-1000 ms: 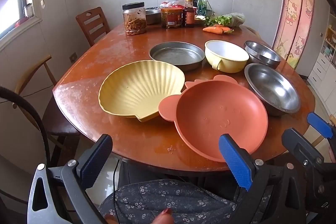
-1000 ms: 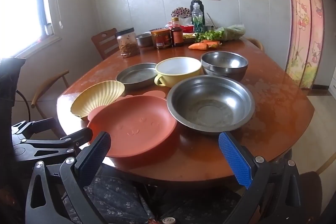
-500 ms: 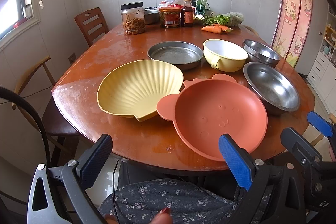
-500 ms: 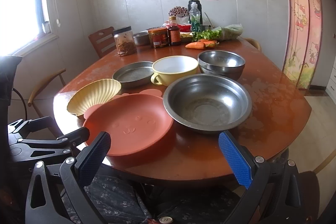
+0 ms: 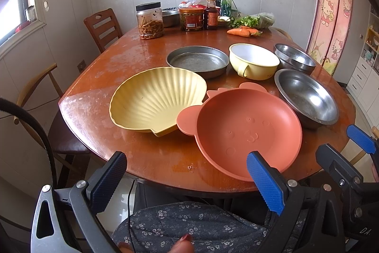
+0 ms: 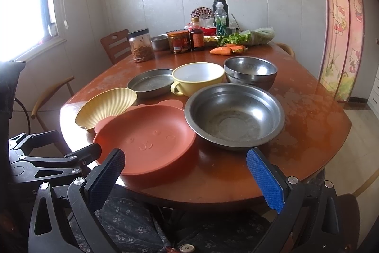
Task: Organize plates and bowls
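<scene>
I held my left gripper (image 5: 187, 181) off the near edge of the table (image 5: 146, 158) with its fingers spread wide and nothing between them, and my right gripper (image 6: 186, 178) hung beside it the same way, spread and empty, above my flowered lap. Just past the left fingers lay the orange bear plate (image 5: 246, 132), its near rim reaching almost to the table edge, with a second orange plate of the same shape showing under it at the ears. Touching its left ear was the yellow shell dish (image 5: 157, 98). To the right of the bear plate, right beside it, sat the wide steel bowl (image 6: 234, 115), straight ahead of my right gripper. Behind those three stood a second row: a flat steel pan (image 5: 197, 61) behind the shell dish, a yellow bowl with a handle (image 5: 253, 62) in the middle, and what looked like nested steel bowls (image 6: 250, 71) to the right. Farther back, well apart from the dishes, were a jar (image 5: 149, 20), bottles (image 5: 210, 13), a carrot (image 5: 239, 32) and some greens (image 5: 246, 21). A wooden chair (image 5: 103, 26) stood at the far left side.
</scene>
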A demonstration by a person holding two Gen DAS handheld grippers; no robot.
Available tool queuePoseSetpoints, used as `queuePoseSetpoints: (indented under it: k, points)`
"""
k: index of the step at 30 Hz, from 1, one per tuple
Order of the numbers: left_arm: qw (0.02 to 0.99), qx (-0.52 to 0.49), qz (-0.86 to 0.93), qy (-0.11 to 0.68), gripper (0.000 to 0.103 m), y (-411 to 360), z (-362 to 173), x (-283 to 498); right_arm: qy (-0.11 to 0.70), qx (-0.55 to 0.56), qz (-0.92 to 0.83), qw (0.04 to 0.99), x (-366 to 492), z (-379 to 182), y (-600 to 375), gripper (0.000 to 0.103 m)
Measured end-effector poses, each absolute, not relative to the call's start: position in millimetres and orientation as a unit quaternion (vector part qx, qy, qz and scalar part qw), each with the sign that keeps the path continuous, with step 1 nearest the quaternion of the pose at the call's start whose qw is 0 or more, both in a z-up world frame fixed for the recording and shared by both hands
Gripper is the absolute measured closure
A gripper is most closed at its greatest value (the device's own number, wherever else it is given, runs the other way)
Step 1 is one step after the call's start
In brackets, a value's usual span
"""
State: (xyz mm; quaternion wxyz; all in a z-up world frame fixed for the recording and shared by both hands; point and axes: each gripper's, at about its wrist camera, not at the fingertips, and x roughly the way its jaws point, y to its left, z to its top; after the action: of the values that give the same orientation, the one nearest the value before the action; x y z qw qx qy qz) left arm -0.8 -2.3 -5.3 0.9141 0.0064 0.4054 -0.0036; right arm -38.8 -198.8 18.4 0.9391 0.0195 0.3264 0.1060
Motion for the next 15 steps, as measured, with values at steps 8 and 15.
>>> queuePoseSetpoints:
  k: [8,15]
  points:
    - [0.914,0.007,-0.003,0.405,0.001,-2.7,-5.3,-0.8,0.326,0.018,0.106,0.939,-38.2,17.7,-198.4,0.000]
    - [0.914,0.008,-0.003,0.405,0.001,-2.9,-5.4,-0.8,0.326,0.017,0.108,0.939,-38.0,17.1,-198.4,0.000]
